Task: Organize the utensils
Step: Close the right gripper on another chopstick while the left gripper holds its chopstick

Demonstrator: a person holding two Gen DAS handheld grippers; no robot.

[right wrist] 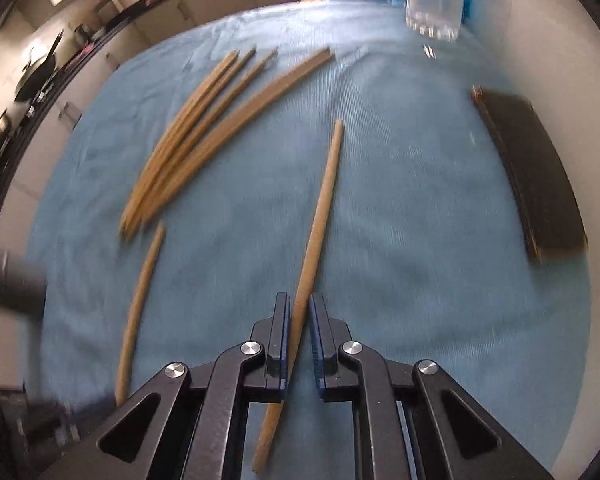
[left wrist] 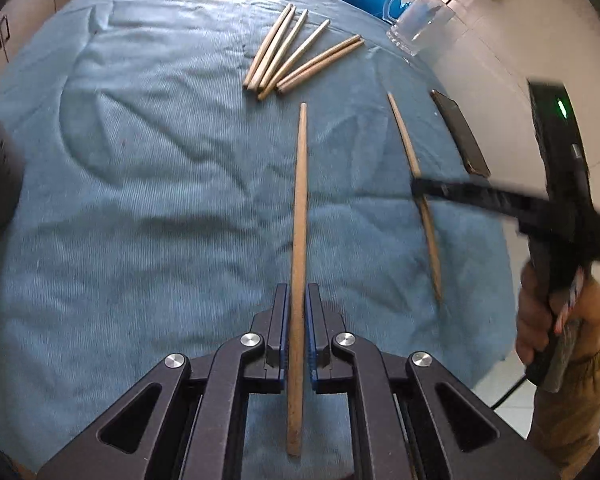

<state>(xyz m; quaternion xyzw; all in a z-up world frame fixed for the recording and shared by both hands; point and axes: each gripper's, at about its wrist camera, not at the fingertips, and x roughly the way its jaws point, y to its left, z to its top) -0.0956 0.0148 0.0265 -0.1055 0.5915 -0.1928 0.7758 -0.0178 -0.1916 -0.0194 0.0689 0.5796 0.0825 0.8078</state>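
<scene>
Left gripper fingers clamp one chopstick; right gripper fingers clamp another chopstick above the blue-clothed desk.

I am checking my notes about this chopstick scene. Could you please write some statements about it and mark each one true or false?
1. The left gripper is shut on a chopstick. True.
2. The right gripper is empty. False: it is shut on a second chopstick.
3. The glass mug is full of chopsticks. False: none shows inside it.
4. A bundle of chopsticks lies on the blue cloth. True.
5. A dark phone lies near the cloth's edge. True.
</scene>
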